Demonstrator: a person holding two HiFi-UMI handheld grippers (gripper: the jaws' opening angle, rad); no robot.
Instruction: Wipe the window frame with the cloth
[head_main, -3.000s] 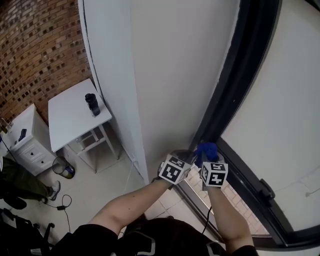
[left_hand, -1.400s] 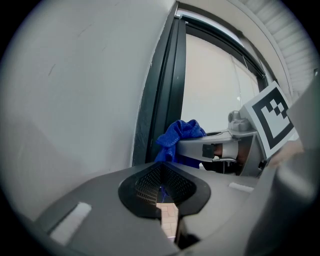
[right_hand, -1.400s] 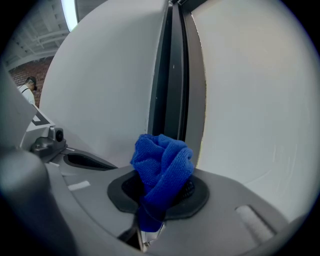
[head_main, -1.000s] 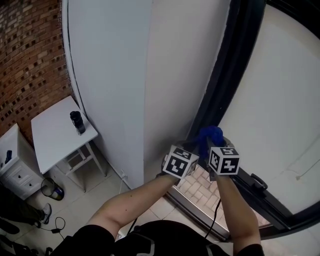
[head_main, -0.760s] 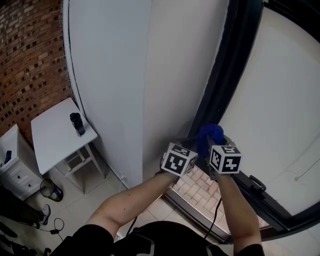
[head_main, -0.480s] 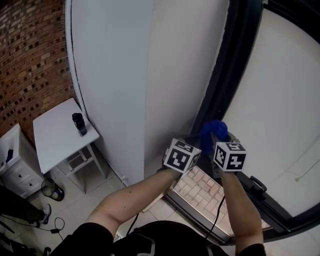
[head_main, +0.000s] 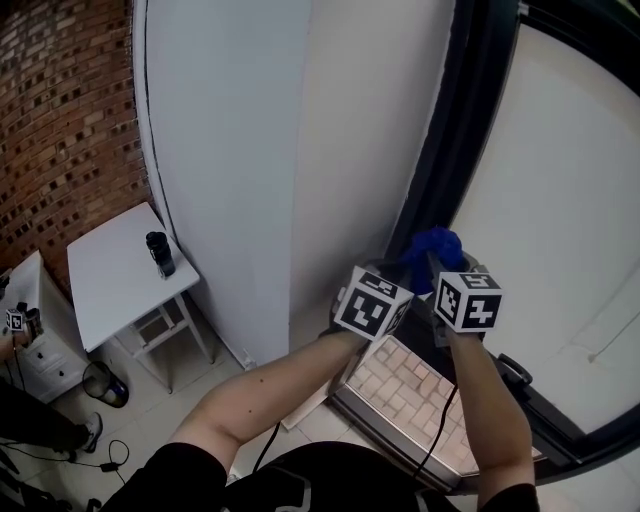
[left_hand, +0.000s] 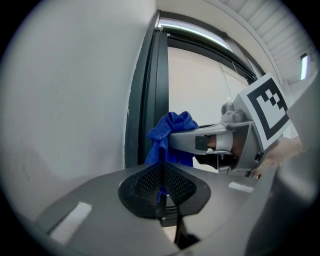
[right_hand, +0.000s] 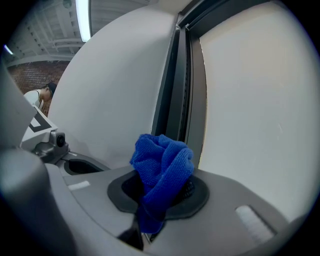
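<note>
- Head view: your right gripper (head_main: 437, 268) is clenched on the blue cloth (head_main: 432, 246), and the bunched cloth sticks out ahead of it toward the dark window frame (head_main: 452, 150). The frame's upright runs up and away from the cloth, so its long axis lies along the line you look up. Your left gripper (head_main: 392, 278) sits just beside the right one, on the wall side, and carries nothing.
- Left gripper view: this gripper's jaws are pressed together with nothing gripped between them. The cloth (left_hand: 172, 128) shows beyond them, right up at the upright of the frame (left_hand: 150, 95). You cannot tell from here whether the cloth touches the frame.
- Right gripper view: the jaws are clamped on the lower part of the cloth (right_hand: 163, 164), and its free bundle stands above them. The frame (right_hand: 180, 85) rises straight ahead and just behind the bundle, between white wall on the left and pane on the right. Judged from this, the right gripper is the one to wipe with, stroking along the upright rather than across it.
</note>
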